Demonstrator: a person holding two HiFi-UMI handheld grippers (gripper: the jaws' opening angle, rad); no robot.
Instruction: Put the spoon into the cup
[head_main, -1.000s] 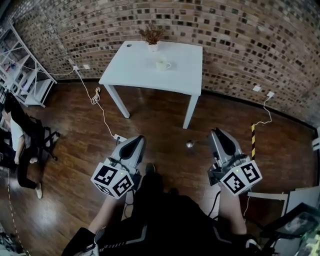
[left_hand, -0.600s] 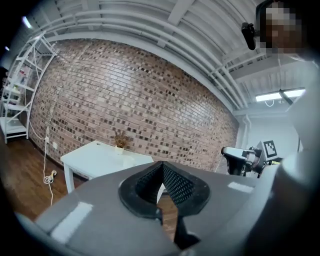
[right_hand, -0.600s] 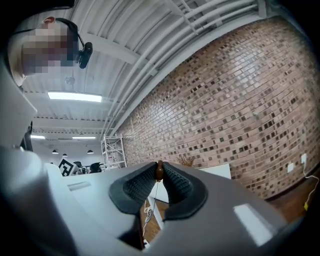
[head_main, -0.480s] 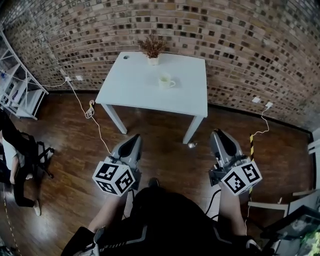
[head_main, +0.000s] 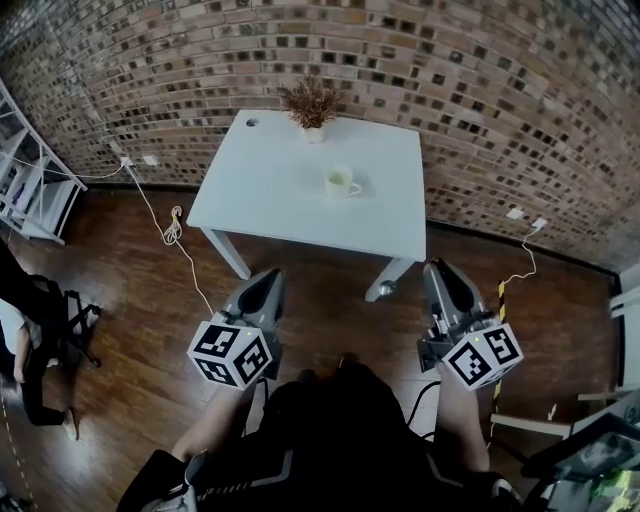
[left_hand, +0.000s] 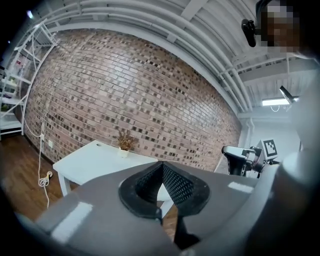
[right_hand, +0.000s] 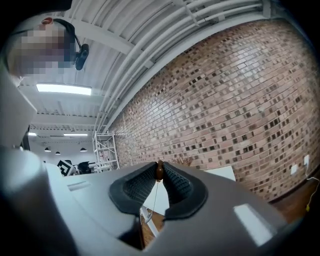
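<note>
A pale cup (head_main: 340, 182) stands on the white table (head_main: 270, 190) by the brick wall, well ahead of both grippers. My right gripper (head_main: 433, 266) is shut on the brown handle end of a thin spoon (right_hand: 159, 171). The spoon's metal bowl (head_main: 381, 290) hangs below the jaws near the table's front right leg. In the right gripper view the shaft runs down between the pads (right_hand: 176, 184). My left gripper (head_main: 268, 275) is held level beside it, its tips (left_hand: 162, 165) together with nothing between them. Neither gripper view shows the cup.
A small potted dry plant (head_main: 312, 103) stands at the table's far edge. A white cable (head_main: 170, 225) lies on the wood floor at the left, by metal shelving (head_main: 30, 190) and a seated person (head_main: 20, 340). Yellow-black tape (head_main: 502, 292) marks the floor at right.
Both grippers and the head have moved forward together, so the table and cup now lie closer. The spoon stays in the right gripper's jaws.
</note>
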